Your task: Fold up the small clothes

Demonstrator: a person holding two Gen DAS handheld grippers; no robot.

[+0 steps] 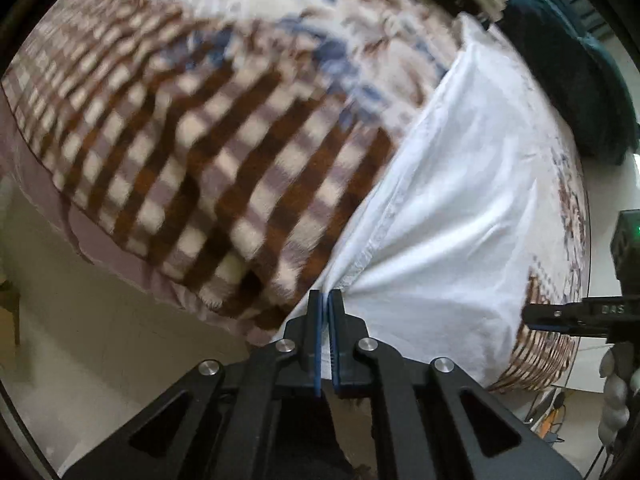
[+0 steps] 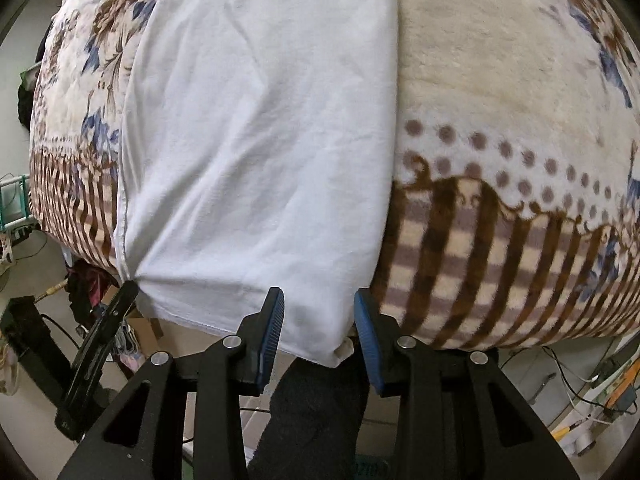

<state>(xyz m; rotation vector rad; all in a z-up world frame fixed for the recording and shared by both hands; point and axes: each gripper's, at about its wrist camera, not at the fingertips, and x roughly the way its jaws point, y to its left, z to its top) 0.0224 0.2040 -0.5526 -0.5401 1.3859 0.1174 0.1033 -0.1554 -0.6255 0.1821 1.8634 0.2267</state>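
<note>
A fleecy blanket (image 2: 500, 80) covers the bed, cream in the middle with blue and brown flowers, a row of brown dots, and a border of brown and mauve checks that drapes over the near edge. On it lies a white cloth (image 2: 256, 140), thin woven cotton, smooth with shallow creases, long and roughly rectangular, its near end hanging over the blanket's edge. A stitched hem runs along one long side.

The left claw (image 1: 325, 296) is clamped on the cloth's near corner, its black jaws with blue ribbed pads pressed together and the fabric bunched into radiating folds at the pinch. The right claw (image 2: 319, 320) stands agape at the cloth's other near corner, pads on either side of the folded hem (image 2: 340, 350), not pinching it.

A dark teal cloth (image 1: 568, 60) lies at the bed's far end.
</note>
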